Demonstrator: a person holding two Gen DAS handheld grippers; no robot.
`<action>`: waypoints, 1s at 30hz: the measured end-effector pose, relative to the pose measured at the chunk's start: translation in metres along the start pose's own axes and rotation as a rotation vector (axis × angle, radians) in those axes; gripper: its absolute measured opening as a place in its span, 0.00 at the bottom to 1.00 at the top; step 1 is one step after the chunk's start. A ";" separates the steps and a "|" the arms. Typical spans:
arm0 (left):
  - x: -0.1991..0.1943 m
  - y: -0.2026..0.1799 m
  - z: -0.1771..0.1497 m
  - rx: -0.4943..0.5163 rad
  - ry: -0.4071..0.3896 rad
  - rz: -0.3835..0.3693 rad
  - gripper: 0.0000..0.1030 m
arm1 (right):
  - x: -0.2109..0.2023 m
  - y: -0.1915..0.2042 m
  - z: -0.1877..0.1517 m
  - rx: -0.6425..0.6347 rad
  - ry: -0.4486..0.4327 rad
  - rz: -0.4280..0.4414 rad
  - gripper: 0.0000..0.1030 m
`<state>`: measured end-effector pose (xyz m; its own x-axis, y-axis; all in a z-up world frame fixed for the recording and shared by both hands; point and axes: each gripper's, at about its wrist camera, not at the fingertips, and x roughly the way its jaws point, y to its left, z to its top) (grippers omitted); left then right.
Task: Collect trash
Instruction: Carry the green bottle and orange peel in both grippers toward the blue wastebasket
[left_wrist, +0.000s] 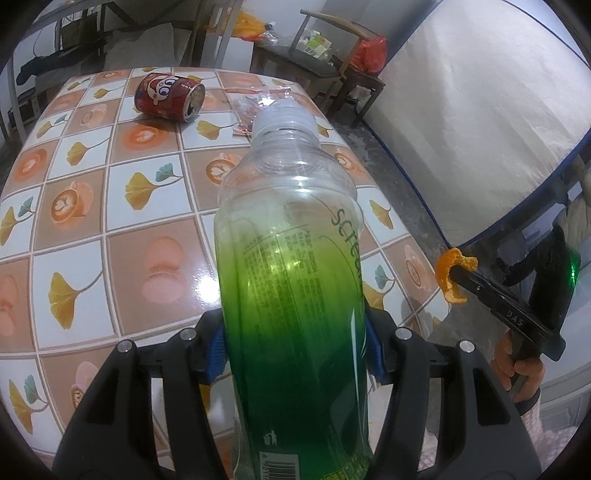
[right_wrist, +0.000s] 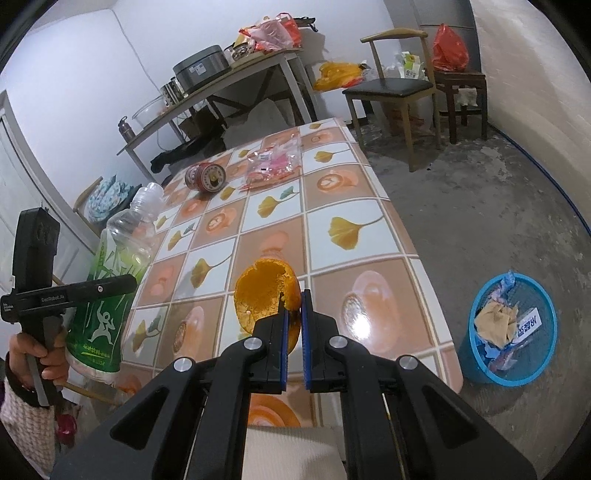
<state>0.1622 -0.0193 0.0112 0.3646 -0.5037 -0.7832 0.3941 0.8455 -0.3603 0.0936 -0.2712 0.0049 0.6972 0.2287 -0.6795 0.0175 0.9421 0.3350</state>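
My left gripper (left_wrist: 295, 350) is shut on an empty clear plastic bottle with a green label (left_wrist: 295, 288), held above the tiled table (left_wrist: 92, 229); the same bottle (right_wrist: 118, 266) shows at the left of the right wrist view. My right gripper (right_wrist: 294, 306) is shut on a piece of orange peel (right_wrist: 264, 295), also visible as the orange peel (left_wrist: 450, 277) at the right edge of the left wrist view. A red can (left_wrist: 170, 96) lies on its side at the table's far end, next to a crumpled clear wrapper (left_wrist: 258, 107). The can (right_wrist: 205, 177) and wrapper (right_wrist: 273, 162) also appear in the right wrist view.
A blue mesh bin (right_wrist: 513, 332) holding paper and scraps stands on the concrete floor right of the table. A chair (right_wrist: 395, 88), a stool with a red bag (right_wrist: 448, 48) and a cluttered side table (right_wrist: 221, 88) stand beyond. A mattress (left_wrist: 480, 110) leans at the right.
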 end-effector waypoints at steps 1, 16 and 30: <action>0.001 -0.002 -0.001 0.003 0.000 0.000 0.53 | -0.001 -0.001 -0.002 0.002 -0.001 -0.002 0.06; 0.027 -0.014 -0.008 -0.001 0.014 -0.026 0.53 | -0.012 -0.021 -0.024 0.044 0.002 0.004 0.06; 0.042 -0.032 -0.005 0.018 0.015 -0.033 0.53 | -0.025 -0.039 -0.021 0.062 -0.026 0.017 0.06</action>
<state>0.1607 -0.0669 -0.0121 0.3385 -0.5287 -0.7784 0.4206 0.8250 -0.3775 0.0602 -0.3087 -0.0055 0.7159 0.2372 -0.6567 0.0498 0.9208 0.3869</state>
